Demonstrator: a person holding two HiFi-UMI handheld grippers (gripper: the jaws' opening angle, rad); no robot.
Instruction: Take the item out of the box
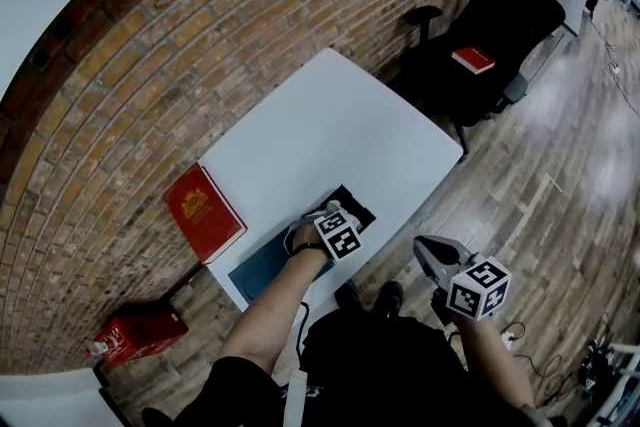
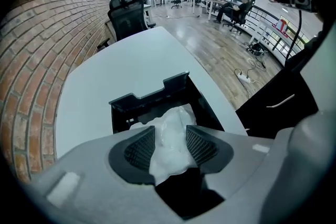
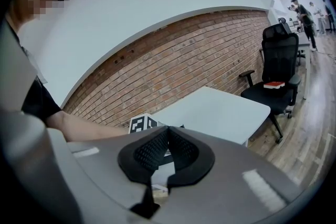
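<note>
An open black box (image 2: 152, 102) sits near the front edge of the white table (image 2: 115, 71). A white plastic-wrapped item (image 2: 170, 139) rises out of the box, and my left gripper (image 2: 171, 145) is shut on it, its ribbed pads pressing both sides. In the head view the left gripper (image 1: 335, 233) hovers over the black box (image 1: 352, 205). My right gripper (image 3: 167, 140) is shut with nothing between its jaws, held off the table's front edge at the lower right (image 1: 470, 283).
A red book (image 1: 203, 212) lies at the table's left corner, and a dark blue lid or sheet (image 1: 262, 267) lies beside the box. A black office chair (image 1: 490, 35) with a red book stands beyond the table. A brick wall (image 1: 150, 65) runs along the left.
</note>
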